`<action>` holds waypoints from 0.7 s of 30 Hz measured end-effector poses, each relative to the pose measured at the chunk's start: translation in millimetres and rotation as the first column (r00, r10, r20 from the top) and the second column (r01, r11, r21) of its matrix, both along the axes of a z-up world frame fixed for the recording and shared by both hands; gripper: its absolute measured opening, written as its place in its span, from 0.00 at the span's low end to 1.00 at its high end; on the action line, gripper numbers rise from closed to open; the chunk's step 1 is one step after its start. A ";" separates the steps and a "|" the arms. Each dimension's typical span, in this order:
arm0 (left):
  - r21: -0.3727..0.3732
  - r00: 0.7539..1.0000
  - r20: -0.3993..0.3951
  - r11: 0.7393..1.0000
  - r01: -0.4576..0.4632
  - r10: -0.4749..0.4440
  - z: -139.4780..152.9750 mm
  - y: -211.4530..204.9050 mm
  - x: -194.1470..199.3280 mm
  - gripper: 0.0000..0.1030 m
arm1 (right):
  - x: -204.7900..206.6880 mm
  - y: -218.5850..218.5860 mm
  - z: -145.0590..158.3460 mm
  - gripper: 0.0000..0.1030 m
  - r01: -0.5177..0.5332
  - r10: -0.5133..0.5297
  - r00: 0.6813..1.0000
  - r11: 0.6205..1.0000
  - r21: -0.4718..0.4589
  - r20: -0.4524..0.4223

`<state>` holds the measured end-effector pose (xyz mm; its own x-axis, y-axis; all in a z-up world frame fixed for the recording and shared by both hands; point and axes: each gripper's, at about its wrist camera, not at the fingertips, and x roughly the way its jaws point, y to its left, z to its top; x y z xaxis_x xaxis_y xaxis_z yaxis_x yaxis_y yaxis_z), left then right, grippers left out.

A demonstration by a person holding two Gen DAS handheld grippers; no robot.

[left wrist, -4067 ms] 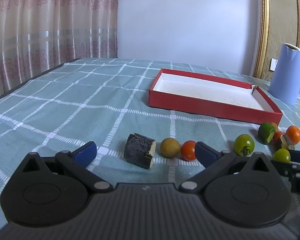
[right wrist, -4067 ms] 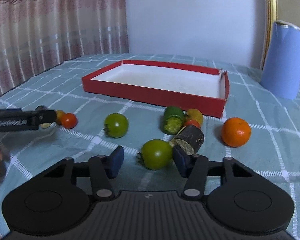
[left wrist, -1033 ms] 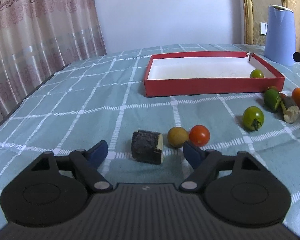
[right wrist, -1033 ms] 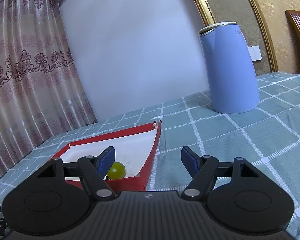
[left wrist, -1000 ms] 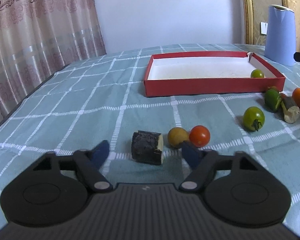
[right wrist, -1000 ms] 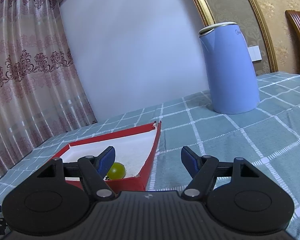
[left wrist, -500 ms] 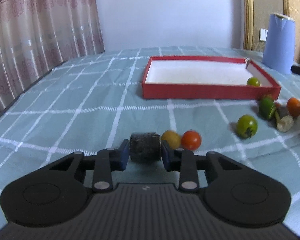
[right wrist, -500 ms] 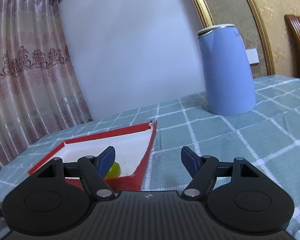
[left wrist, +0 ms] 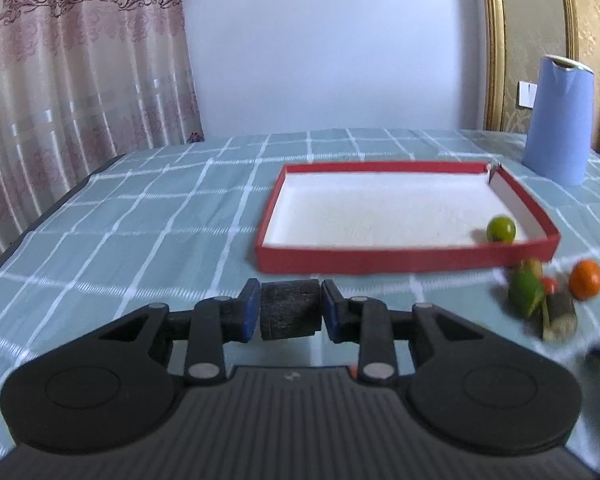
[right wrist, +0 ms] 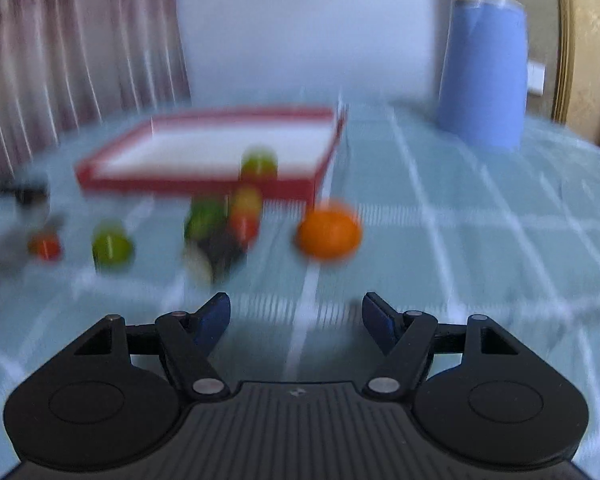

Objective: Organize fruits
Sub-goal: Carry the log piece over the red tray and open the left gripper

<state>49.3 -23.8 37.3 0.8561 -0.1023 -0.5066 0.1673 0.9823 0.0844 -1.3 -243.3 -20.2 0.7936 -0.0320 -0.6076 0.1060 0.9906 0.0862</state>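
Dark, rough-skinned fruit chunk (left wrist: 287,310) we are pinching crosswise in the left gripper (left wrist: 287,311), red tray (left wrist: 404,261) lying ahead-right; right gripper (right wrist: 296,318) is hanging spread, empty.

The left gripper (left wrist: 287,314) is matt black plastic with ribbed housing, blue pads and shiny metal pins. Between its pads sits a dark chunk (left wrist: 290,310) with a rough, coarse surface. The tablecloth (left wrist: 160,216) looks like woven cloth, matt. The red box (left wrist: 380,260) seems cardboard, with a white paper-like inside. The green fruit (left wrist: 501,229) inside it is smooth and slightly glossy. The blue jug (left wrist: 560,120) has a smooth, matt finish.
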 end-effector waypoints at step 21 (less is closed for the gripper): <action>0.033 1.000 -0.005 0.999 -0.030 0.031 -4.5 -69.2 111.7 0.29 | -4.6 5.8 -3.0 0.82 0.040 -0.039 0.999 0.999 -0.033 0.026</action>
<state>161.0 -93.0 32.7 0.8559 -0.0595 -0.5137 0.1378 0.9837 0.1158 -5.8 -237.5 -23.2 0.8062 -0.0839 -0.5857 0.1437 0.9880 0.0564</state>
